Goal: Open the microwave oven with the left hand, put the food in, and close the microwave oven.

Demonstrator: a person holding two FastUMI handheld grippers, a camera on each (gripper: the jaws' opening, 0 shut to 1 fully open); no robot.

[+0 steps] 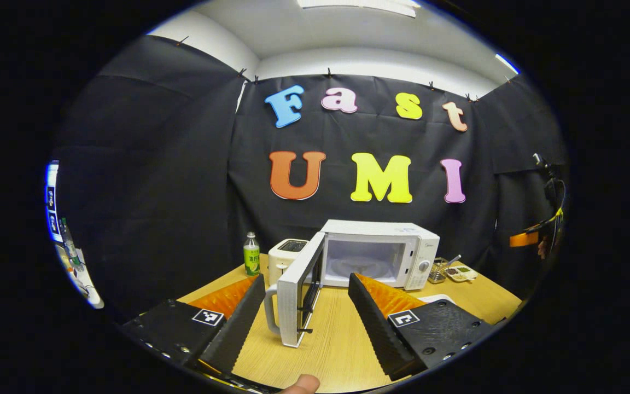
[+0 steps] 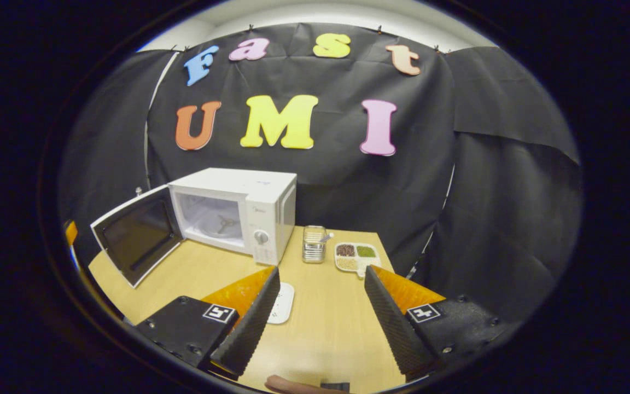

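Standing open: one microwave oven (image 2: 238,210), its door (image 1: 301,287) swung wide, cavity bare apart from the turntable. Opening step judged done; loading and closing remain.

- Food: one divided tray (image 2: 356,256) with three filled compartments, on the table (image 2: 320,323) right of the oven, near a small metal holder (image 2: 314,243); untouched.
- Left tool (image 1: 307,317): fingers spread wide, holding nothing, facing the door's edge.
- Right tool (image 2: 318,323): fingers spread wide, holding nothing, short of the tray.
- Also: one white plate (image 2: 282,302), one toaster (image 1: 287,257), one green bottle (image 1: 251,254).
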